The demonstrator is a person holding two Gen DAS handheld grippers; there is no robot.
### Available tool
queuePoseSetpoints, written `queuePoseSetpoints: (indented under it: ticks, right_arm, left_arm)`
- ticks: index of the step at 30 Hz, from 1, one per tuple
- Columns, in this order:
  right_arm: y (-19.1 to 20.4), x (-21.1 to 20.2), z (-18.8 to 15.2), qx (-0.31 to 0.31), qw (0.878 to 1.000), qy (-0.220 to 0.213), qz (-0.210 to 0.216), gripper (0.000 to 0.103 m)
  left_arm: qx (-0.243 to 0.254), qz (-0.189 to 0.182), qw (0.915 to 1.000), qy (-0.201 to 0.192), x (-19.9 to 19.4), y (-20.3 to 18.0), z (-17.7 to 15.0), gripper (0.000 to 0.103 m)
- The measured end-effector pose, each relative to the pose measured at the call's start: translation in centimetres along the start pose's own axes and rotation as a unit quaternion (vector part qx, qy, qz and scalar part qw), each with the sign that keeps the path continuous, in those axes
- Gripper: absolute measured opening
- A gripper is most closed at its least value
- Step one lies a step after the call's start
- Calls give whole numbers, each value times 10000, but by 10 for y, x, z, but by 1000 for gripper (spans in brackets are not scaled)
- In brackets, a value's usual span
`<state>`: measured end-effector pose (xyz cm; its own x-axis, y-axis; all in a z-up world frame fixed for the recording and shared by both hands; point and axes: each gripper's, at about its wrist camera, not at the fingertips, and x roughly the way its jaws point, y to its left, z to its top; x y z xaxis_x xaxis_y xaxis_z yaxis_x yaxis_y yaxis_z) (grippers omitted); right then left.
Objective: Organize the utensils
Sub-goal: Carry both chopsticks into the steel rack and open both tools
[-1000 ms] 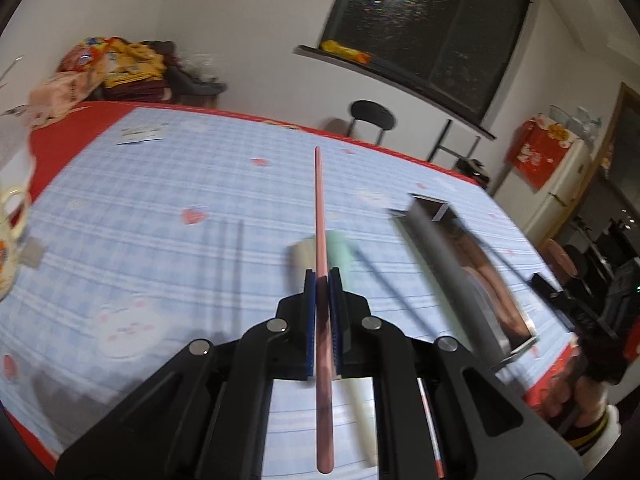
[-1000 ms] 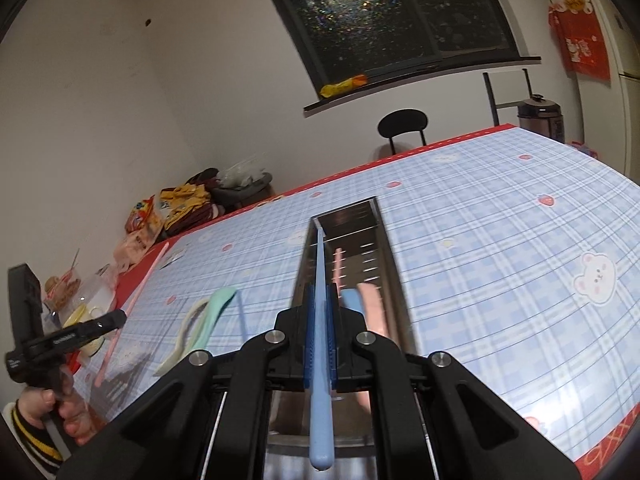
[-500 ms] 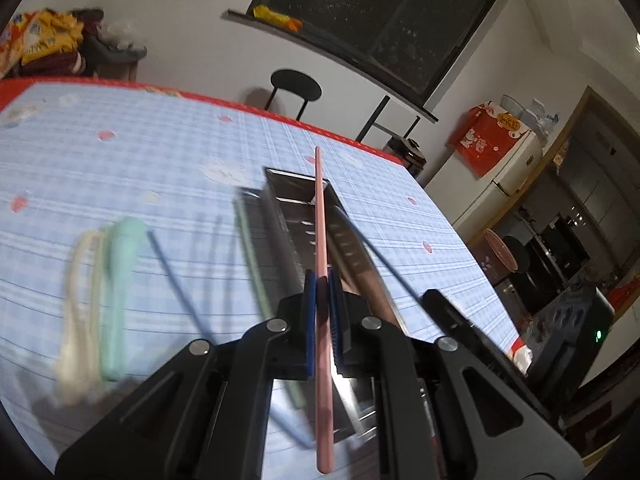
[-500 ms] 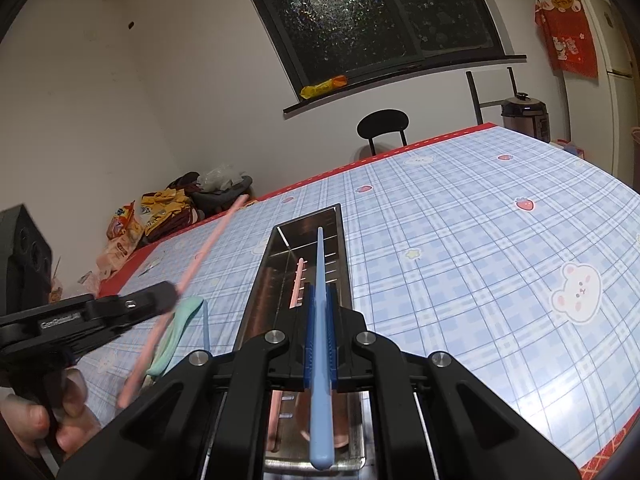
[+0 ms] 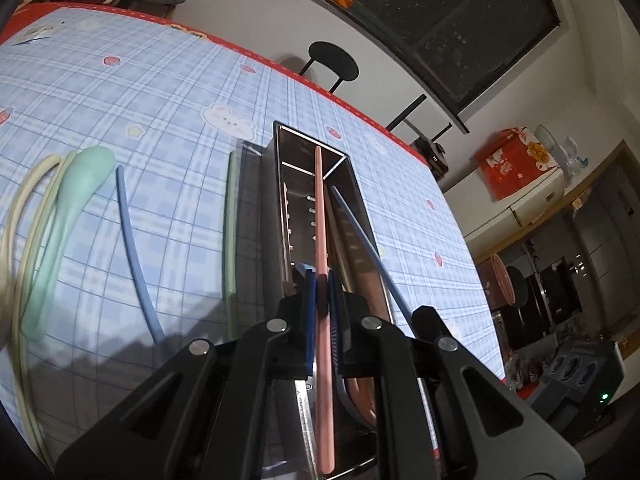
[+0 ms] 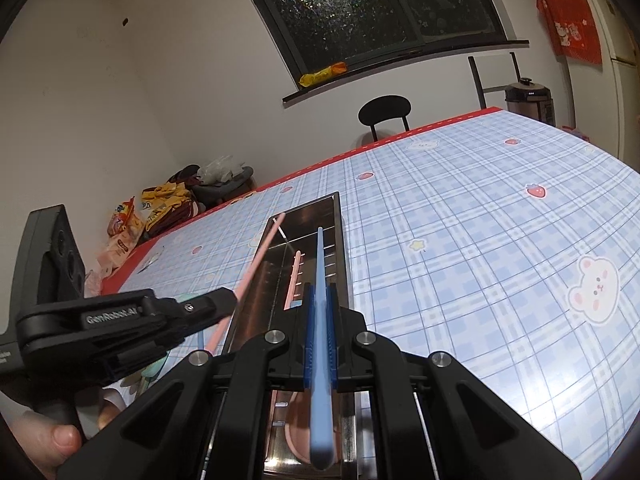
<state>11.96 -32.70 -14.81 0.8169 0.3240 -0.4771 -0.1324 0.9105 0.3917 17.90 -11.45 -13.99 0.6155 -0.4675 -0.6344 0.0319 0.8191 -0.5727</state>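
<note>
My left gripper [image 5: 321, 280] is shut on a pink chopstick [image 5: 320, 216] that points along the steel utensil tray [image 5: 356, 184], above its left compartment. My right gripper [image 6: 319, 296] is shut on a blue chopstick [image 6: 320, 264] held over the same tray [image 6: 343, 240]; that blue chopstick [image 5: 360, 228] crosses the tray in the left wrist view. The left gripper [image 6: 224, 304] with its pink chopstick [image 6: 260, 252] shows at the tray's left rim in the right wrist view. A pink spoon [image 6: 298, 440] and a pink chopstick [image 6: 295, 276] lie inside the tray.
On the blue plaid tablecloth [image 5: 180, 92] left of the tray lie a green chopstick [image 5: 231, 220], a blue chopstick [image 5: 132, 240], a mint spoon [image 5: 68, 208] and cream chopsticks [image 5: 24, 216]. A black chair [image 6: 384, 110] stands at the far edge. Snack bags [image 6: 160, 208] sit far left.
My left gripper has swung right from the loose utensils to the tray, bringing the pink chopstick over its left compartment. My right gripper has stayed over the tray with the blue chopstick.
</note>
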Motion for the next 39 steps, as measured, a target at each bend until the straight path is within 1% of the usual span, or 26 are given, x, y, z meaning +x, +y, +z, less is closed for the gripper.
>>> queuePoseSetpoints:
  ticks: [7, 19, 20, 21, 22, 23, 24, 26, 28, 29, 30, 31, 32, 33, 34, 35, 36, 39]
  right_arm:
    - [-2, 4, 0, 78, 9999, 96, 7, 7]
    - [-2, 11, 0, 110, 9996, 247, 86, 8]
    - [-2, 11, 0, 119, 9996, 246, 97, 9]
    - [-3, 12, 0, 132, 9996, 242, 118, 16]
    - [-4, 11, 0, 160, 9996, 211, 120, 29]
    - [-5, 8, 0, 185, 9996, 167, 110, 34]
    - [-6, 6, 0, 212, 9996, 110, 125, 42]
    - [-8, 3, 0, 249, 9996, 57, 147, 47]
    - [-9, 3, -1, 267, 9995, 48, 161, 58]
    - [-9, 2, -1, 259, 9995, 28, 151, 61]
    - [-8, 1, -1, 245, 9996, 7, 131, 67]
    - [-7, 0, 0, 231, 9997, -11, 105, 75]
    - [-7, -1, 0, 220, 9997, -24, 59, 80]
    - [-6, -1, 0, 210, 9998, -33, -29, 88]
    - [-5, -2, 0, 198, 9997, -57, -137, 95]
    - [-4, -4, 1, 179, 9997, -95, -159, 97]
    - [-4, -4, 1, 163, 9997, -119, -166, 97]
    - [-1, -6, 0, 93, 9994, -142, -309, 97]
  left_arm:
    - [-8, 144, 9999, 41, 10, 2, -3, 10]
    - [114, 182, 9997, 68, 11, -2, -5, 11]
    - [120, 183, 9997, 64, 10, -1, -5, 13]
    - [141, 175, 9997, 43, 9, -2, -5, 14]
    - [159, 178, 9997, 21, 8, -2, -4, 15]
    - [208, 200, 9996, -28, 5, -4, -3, 18]
    - [254, 236, 9994, -72, 3, -6, -2, 23]
    - [359, 294, 9988, -180, -4, -8, 0, 28]
    - [454, 354, 9979, -280, -13, -8, 3, 32]
    - [507, 402, 9973, -343, -19, -8, 6, 38]
    - [547, 440, 9968, -393, -24, -7, 7, 46]
    - [597, 491, 9960, -459, -29, -6, 9, 50]
    - [631, 527, 9953, -504, -33, -5, 11, 56]
    - [669, 555, 9947, -552, -40, -3, 13, 67]
    - [686, 547, 9945, -571, -45, 0, 14, 74]
    - [693, 545, 9944, -578, -51, 2, 16, 90]
    - [705, 574, 9939, -622, -58, 6, 19, 94]
    - [816, 731, 9913, -731, -76, 14, 24, 97]
